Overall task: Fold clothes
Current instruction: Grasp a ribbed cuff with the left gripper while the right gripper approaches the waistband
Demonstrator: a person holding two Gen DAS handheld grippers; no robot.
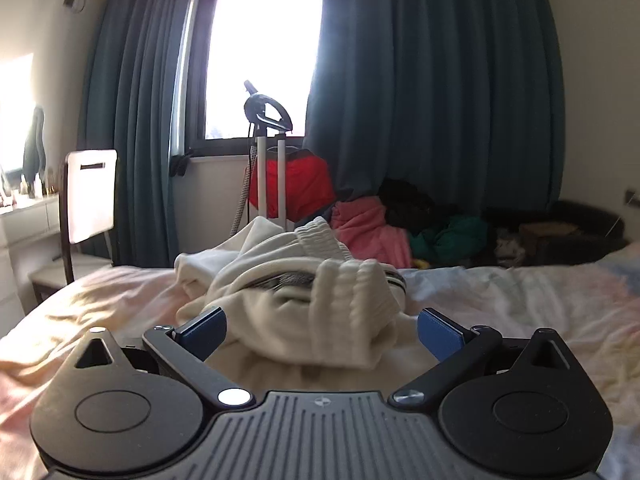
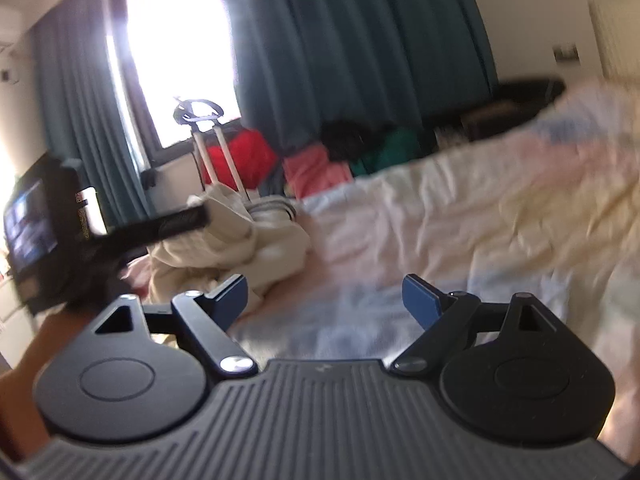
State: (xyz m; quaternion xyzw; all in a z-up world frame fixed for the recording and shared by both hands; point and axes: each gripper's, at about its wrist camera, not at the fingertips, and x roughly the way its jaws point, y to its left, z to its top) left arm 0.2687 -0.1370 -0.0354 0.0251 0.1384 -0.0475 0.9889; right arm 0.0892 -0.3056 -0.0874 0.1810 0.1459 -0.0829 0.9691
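Crumpled cream knit garment with ribbed cuffs heaped mid-frame on pale rumpled bed, lower centre of left view. Left gripper spread wide, straddling near fold, grasping nothing. Right gripper released over bare sheet, lower centre, garment upper left. Risk: pinching several bunched layers, dragging whole heap.

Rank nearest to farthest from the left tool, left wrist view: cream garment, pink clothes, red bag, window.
From the left tool, open:
1. Cream garment, bunched on the bed right between the fingers.
2. Pink clothes, beyond the bed, to the right.
3. Red bag, behind them, under the sill.
4. Window, back wall.
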